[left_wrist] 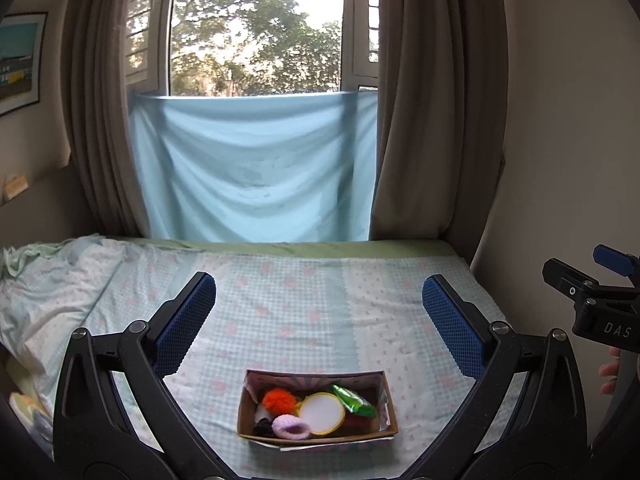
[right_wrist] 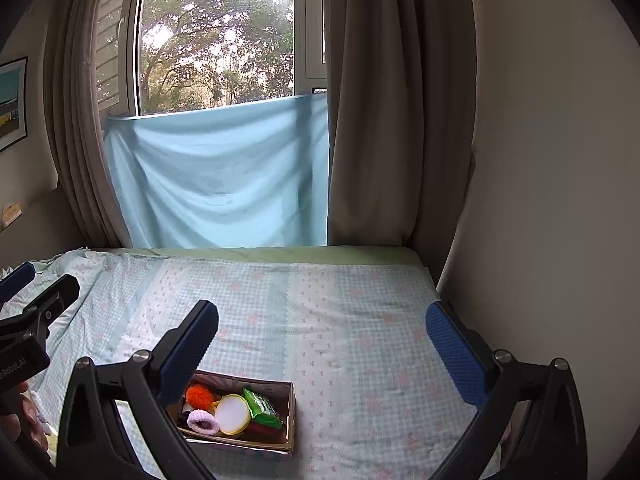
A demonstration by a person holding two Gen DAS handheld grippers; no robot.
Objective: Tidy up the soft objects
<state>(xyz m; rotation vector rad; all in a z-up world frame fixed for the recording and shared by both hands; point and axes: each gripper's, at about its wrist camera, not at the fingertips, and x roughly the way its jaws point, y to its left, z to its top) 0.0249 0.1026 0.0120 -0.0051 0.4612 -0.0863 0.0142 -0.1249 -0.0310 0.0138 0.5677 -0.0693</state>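
Observation:
A small cardboard box (left_wrist: 387, 404) sits on the bed, also in the right wrist view (right_wrist: 291, 412). It holds an orange pompom (left_wrist: 279, 400), a lilac knitted scrunchie (left_wrist: 291, 426), a round white pad with a yellow rim (left_wrist: 321, 413), a green packet (left_wrist: 353, 400) and dark items. My left gripper (left_wrist: 319, 296) is open and empty, held above and behind the box. My right gripper (right_wrist: 322, 322) is open and empty, to the right of the box. Each gripper shows at the edge of the other's view (left_wrist: 600, 300) (right_wrist: 32, 320).
The bed (left_wrist: 300, 304) has a pale checked floral sheet, rumpled at the left (left_wrist: 52, 280). A light blue cloth (left_wrist: 256, 168) hangs under the window between brown curtains (left_wrist: 432, 120). A wall (right_wrist: 560, 200) borders the bed's right side.

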